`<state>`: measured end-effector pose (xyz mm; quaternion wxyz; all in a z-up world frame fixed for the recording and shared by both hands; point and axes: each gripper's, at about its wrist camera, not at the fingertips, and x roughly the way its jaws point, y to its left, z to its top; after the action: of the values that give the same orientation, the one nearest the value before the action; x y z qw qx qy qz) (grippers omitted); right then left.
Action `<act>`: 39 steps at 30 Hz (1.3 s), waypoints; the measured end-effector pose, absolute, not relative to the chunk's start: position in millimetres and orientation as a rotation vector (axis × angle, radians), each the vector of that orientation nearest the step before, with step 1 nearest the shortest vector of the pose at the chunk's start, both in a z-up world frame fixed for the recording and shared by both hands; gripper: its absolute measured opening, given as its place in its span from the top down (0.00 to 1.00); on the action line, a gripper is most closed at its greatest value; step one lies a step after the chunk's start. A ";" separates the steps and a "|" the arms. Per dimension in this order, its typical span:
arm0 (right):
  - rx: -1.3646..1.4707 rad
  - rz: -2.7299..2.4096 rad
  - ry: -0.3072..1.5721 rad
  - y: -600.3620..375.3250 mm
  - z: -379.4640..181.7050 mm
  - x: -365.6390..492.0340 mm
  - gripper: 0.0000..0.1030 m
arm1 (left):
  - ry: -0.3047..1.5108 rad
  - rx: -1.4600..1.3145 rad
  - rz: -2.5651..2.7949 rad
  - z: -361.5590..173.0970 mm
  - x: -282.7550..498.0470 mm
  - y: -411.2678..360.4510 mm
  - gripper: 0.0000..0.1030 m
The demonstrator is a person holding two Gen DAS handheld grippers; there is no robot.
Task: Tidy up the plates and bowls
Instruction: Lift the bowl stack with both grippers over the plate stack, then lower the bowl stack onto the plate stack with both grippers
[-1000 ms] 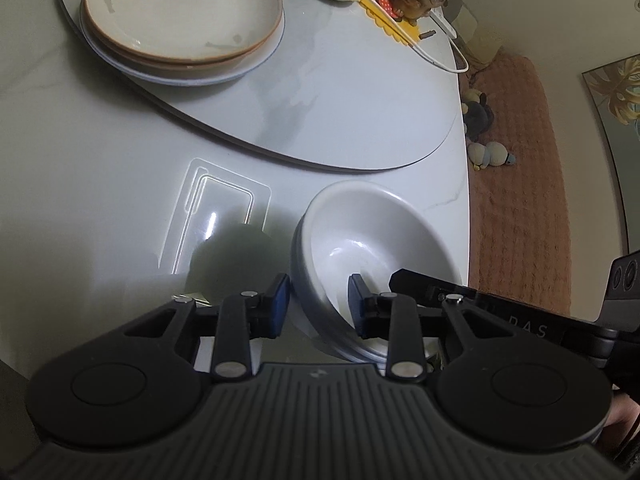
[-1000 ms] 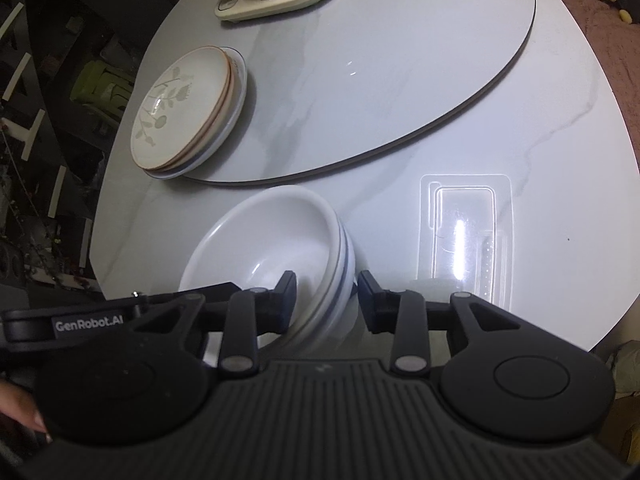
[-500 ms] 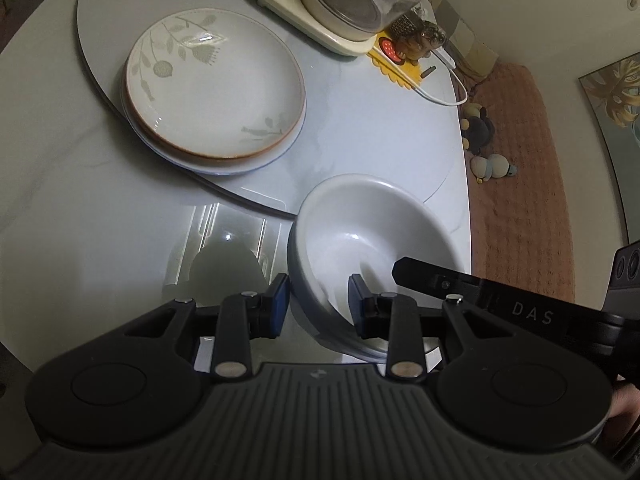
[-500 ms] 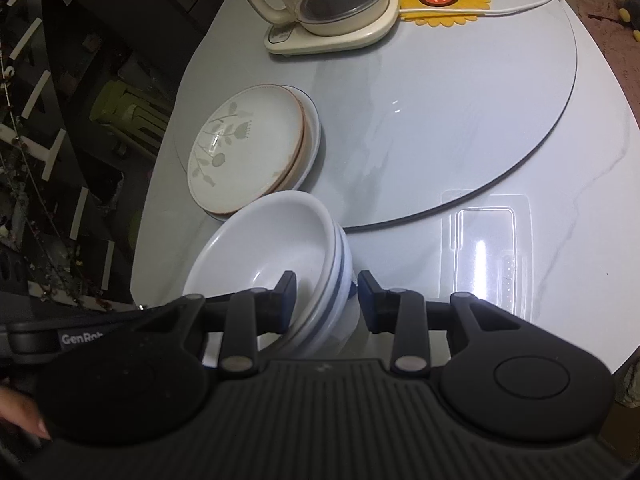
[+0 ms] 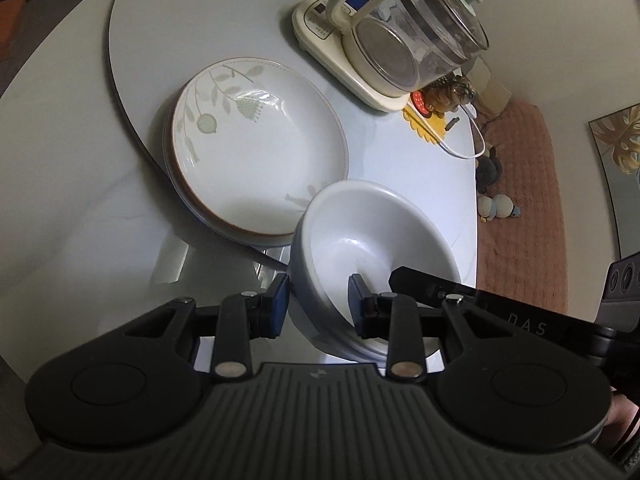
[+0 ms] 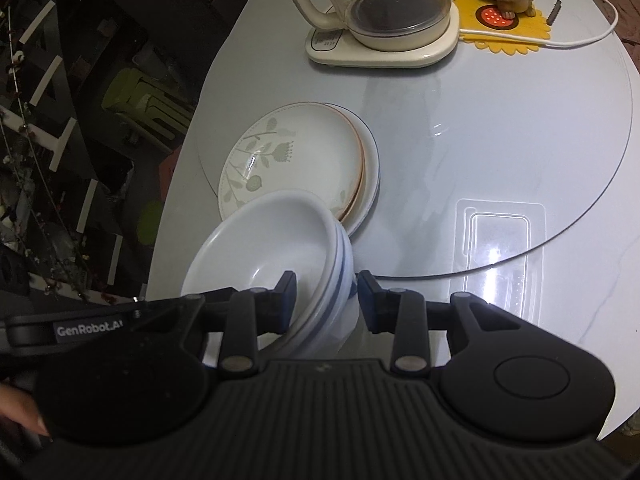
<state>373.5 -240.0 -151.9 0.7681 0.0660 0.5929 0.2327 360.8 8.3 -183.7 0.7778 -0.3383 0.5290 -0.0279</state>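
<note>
Both sets of jaws are closed partway onto the stack of bowls (image 5: 372, 248), one on each side of it: the left gripper (image 5: 318, 304) clamps the wall nearest it, with one pad inside and one outside, and the right gripper (image 6: 326, 300) does the same on the opposite wall. The stack hangs between them above the surface (image 6: 500, 128), tilted a little, its far edge overlapping the stack of plates (image 5: 256, 148) on the round turntable (image 5: 208, 20).

The step in hand looks like carrying the bowls over to set them near or on the plates. To do it well, both hands should travel together at the same height, so that the stack stays level and the bowls do not slide apart. Keep clear of the kettle (image 6: 384, 4) behind the plates. Lower gently until the bottom bowl rests flat, then let go with both sides at once.
</note>
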 end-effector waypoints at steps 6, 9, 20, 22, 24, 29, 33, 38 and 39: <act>0.113 0.512 1.311 -221.3 -161.6 402.2 0.64 | 1.143 -0.789 -0.049 -196.2 386.7 30.0 0.64; 0.109 0.524 1.322 -211.5 -168.1 418.0 0.65 | 1.132 -0.824 -0.031 -203.1 400.5 43.1 0.64; 0.054 0.534 1.329 -174.9 -193.0 459.8 0.64 | 1.136 -0.798 0.005 -224.0 450.5 69.0 0.64; 0.012 0.547 1.298 -167.0 -194.5 463.1 0.64 | 1.113 -0.791 0.016 -224.9 453.8 71.9 0.64; 0.003 0.557 1.289 -161.5 -196.9 465.7 0.64 | 1.116 -0.758 0.028 -226.5 457.8 72.8 0.64; -0.022 0.569 1.278 -150.8 -205.6 467.5 0.64 | 1.150 -0.707 0.041 -238.5 462.8 71.7 0.64; -0.042 0.569 1.267 -146.9 -206.6 463.4 0.64 | 1.169 -0.682 0.044 -245.1 462.4 69.8 0.64; -0.027 0.549 1.297 -146.2 -211.3 463.6 0.64 | 1.172 -0.702 0.037 -247.5 461.3 71.6 0.64; -0.024 0.546 1.301 -146.3 -211.6 463.9 0.64 | 1.172 -0.700 0.034 -247.4 461.2 71.1 0.64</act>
<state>463.9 -146.3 -211.6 0.7614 -0.0110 0.5977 0.2509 461.2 71.1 -247.4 0.7757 -0.3235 0.5417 0.0158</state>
